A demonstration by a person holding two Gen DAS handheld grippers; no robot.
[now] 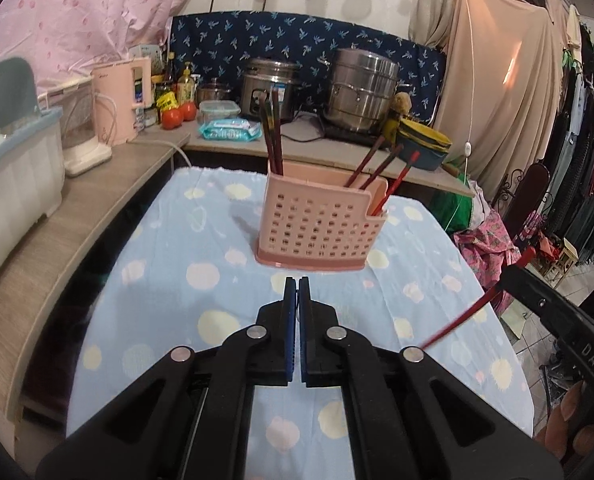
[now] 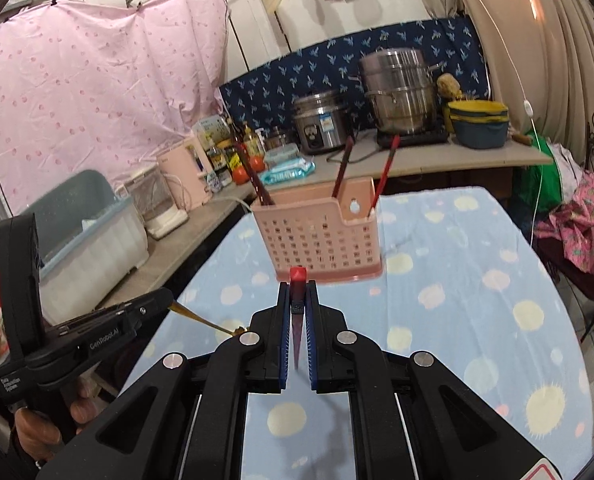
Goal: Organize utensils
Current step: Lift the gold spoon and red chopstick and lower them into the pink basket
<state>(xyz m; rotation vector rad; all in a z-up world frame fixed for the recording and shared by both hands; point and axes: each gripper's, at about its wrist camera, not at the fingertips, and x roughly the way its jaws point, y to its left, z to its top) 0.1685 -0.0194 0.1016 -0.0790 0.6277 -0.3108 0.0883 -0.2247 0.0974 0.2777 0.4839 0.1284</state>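
Blue cloth with pale dots covers the table (image 1: 169,264), which butts against a wooden counter along its left and far edges. Near the far edge of the table stands a pink perforated utensil holder (image 1: 321,228), upright on its darker base. 2 dark chopsticks (image 1: 273,136) stand in its left end; 2 more dark sticks (image 1: 371,164) lean right from its middle, and a red chopstick (image 1: 397,184) leans out of its right end.

Left gripper (image 1: 297,284) hovers above the near half of the table, well short of the holder, jaws closed. In its own view nothing shows between the blue pads. The right wrist view shows the left gripper (image 2: 165,300) from the side with a thin golden-brown piece (image 2: 201,318) projecting from its tip (what it is cannot be made out).

Right gripper (image 2: 298,292) is closed on a red utensil (image 2: 298,276), its red end standing just beyond the fingertips and its shaft running back between the pads. In the left wrist view a red stick (image 1: 477,304) juts from the right gripper at the right edge of the table.

On the counter: a rice cooker (image 1: 271,88), a steel steamer pot (image 1: 363,92), a pink kettle (image 1: 123,100) and 2 tomatoes (image 1: 179,114).
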